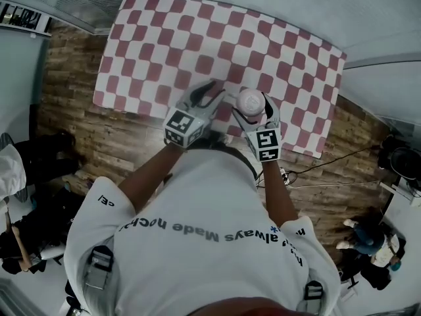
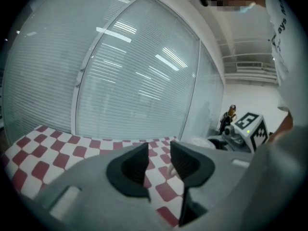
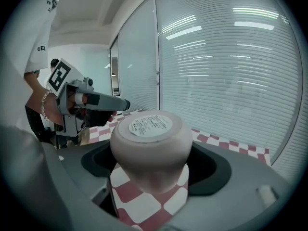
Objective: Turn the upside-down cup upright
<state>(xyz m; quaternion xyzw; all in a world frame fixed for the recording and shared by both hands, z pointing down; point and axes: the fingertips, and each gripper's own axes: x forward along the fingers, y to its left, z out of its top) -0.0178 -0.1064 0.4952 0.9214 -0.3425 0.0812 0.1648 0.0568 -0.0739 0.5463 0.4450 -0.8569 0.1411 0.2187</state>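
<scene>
Pale cup [image 3: 149, 146], upside-down, round label on base, inside hidden, clamped in R gripper [image 1: 255, 112] over checked cloth [image 1: 197, 38], L gripper [image 2: 159, 161] jaws slightly apart, empty.

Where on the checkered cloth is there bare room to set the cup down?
The checkered cloth is bare across its far half and out to both side edges. Only the near edge's middle is crowded: the empty left gripper and the right gripper, holding the cup, hang there.
</scene>
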